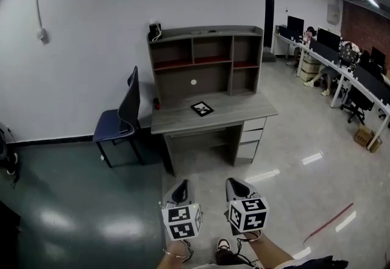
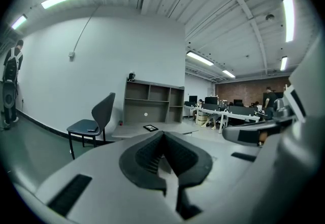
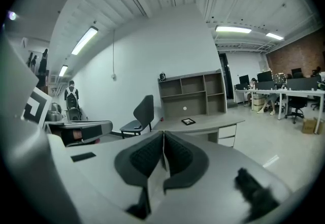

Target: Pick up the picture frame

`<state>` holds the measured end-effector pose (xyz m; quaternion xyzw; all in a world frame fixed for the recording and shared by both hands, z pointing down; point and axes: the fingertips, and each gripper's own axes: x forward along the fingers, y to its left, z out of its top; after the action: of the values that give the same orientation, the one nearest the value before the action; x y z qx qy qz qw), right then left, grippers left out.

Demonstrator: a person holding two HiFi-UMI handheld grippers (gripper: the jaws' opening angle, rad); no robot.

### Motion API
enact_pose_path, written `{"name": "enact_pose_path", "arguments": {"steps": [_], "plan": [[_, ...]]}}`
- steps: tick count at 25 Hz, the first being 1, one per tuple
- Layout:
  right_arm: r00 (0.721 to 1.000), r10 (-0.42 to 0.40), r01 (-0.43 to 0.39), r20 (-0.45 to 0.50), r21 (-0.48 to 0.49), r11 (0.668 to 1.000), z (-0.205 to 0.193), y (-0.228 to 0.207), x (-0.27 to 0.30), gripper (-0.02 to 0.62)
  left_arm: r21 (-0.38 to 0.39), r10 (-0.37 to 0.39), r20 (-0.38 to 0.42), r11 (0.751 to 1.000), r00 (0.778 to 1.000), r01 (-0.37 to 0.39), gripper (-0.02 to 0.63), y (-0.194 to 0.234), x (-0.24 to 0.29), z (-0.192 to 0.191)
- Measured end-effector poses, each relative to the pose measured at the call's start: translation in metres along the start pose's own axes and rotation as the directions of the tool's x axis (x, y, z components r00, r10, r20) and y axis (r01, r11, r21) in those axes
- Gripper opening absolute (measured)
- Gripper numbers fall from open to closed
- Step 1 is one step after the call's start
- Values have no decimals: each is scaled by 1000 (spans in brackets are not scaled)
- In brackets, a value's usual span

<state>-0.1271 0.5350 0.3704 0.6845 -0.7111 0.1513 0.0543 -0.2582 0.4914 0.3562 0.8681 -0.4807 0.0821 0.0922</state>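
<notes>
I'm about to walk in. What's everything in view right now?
picture frame: one, black, flat on the desk top
desk: one, grey, shelves and drawers, straight ahead
chair: one, dark blue, left of the desk
small object: one, black, atop the shelves' left end
long tables: white, black monitors on them, far right
people: at least two, seated there
cardboard box: one, brown, floor at far right
left gripper: one, grey, jaws together, empty
right gripper: one, grey, jaws together, empty
</notes>
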Motion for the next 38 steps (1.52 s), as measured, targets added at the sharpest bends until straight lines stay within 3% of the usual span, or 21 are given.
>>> {"name": "enact_pose_path", "arguments": {"steps": [12, 15, 20, 27, 38], "plan": [[1000, -15, 15, -6, 22, 1000, 4, -26, 49, 32, -15, 31, -7, 999, 999, -31, 5, 20, 45, -1], [1000, -17, 17, 2, 34, 999, 10, -39, 68, 32, 5, 32, -6, 999, 999, -32, 5, 21, 68, 7], [1000, -2, 3, 5, -22, 1000, 27, -50, 108, 32, 18, 38, -4, 999, 999, -38, 5, 19, 113, 19], [1000, 9, -9, 25, -21, 1000, 63, -79, 156, 32, 31, 52, 10, 998, 999, -52, 5, 23, 168, 45], [1000, 2, -2, 18, -20, 1000, 88, -129, 220, 32, 31, 70, 8, 997, 998, -70, 5, 30, 246, 62]]}}
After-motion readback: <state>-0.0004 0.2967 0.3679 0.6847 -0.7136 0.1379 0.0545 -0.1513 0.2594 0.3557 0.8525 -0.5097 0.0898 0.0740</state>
